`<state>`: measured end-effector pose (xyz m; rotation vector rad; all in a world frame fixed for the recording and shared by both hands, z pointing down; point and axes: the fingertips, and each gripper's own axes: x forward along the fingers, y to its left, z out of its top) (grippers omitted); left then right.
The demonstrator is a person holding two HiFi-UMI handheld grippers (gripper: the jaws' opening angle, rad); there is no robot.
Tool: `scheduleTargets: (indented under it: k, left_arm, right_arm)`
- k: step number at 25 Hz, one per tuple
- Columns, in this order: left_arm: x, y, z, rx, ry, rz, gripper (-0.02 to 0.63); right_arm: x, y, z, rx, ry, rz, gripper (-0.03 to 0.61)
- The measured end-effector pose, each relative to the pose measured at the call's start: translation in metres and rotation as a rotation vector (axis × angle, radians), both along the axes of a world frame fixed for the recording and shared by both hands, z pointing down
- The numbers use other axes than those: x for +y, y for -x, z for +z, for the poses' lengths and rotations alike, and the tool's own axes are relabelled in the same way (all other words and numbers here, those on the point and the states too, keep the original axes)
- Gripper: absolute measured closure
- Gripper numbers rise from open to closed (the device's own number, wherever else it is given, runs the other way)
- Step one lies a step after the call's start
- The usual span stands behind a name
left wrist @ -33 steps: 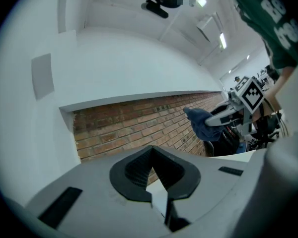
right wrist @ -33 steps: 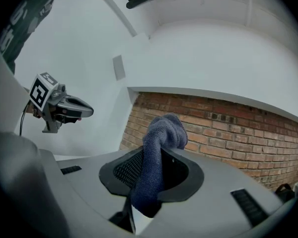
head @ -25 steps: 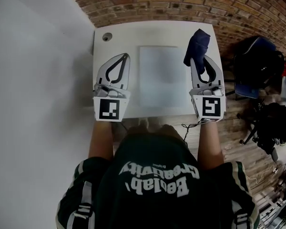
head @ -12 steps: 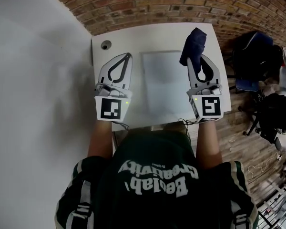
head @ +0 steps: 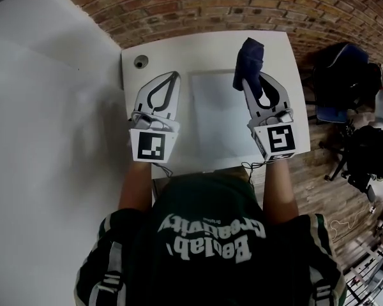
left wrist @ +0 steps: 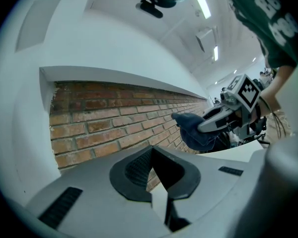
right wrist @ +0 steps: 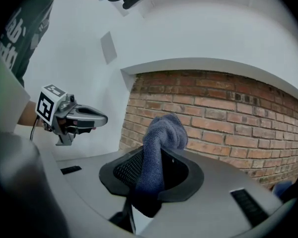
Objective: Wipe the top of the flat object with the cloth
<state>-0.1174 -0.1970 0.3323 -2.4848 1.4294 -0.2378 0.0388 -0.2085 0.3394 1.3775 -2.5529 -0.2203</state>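
Head view: a pale flat object (head: 220, 110) lies on the white counter (head: 179, 46) between the two grippers, its long axis running from the person toward the brick wall (head: 242, 5). The right gripper (head: 247, 83) holds a dark blue cloth (head: 247, 59) over the object's far right corner. Whether the cloth touches the surface cannot be told from here. The left gripper (head: 171, 76) sits just beside the object's left edge, not on it. Nothing pins the object, so a firm wipe may push it across the counter. Left gripper view: the jaws are pressed together with nothing between them, and the right gripper (left wrist: 223, 120) shows across the way with the cloth (left wrist: 193, 130) bunched at its tip. Right gripper view: the jaws pinch the cloth (right wrist: 159, 152) low down. The cloth stands up as a folded wad, pointing forward along the jaws toward the wall, its top flopped over. Only a narrow part seems gripped, so dragging may tug it loose, or the hard jaw tips may scrape the object before the cloth does.
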Motion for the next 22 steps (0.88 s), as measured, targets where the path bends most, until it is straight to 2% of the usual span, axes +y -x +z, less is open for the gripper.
scheduleTargets:
  k: [5,10,22]
  left_arm:
    - [-0.005,0.002,0.009,0.020,0.024,-0.023,0.618]
    - [-0.003,0.004,0.012,0.026,0.019,-0.039,0.618]
    - [0.006,0.023,0.035,0.048,0.090,-0.110,0.618]
  right_arm:
    - [-0.012,0.017,0.025,0.047,0.080,-0.054,0.495]
    - [-0.019,0.045,0.069,0.083,0.224,-0.128,0.497]
    - [-0.033,0.093,0.199,0.261,0.581,-0.231,0.497]
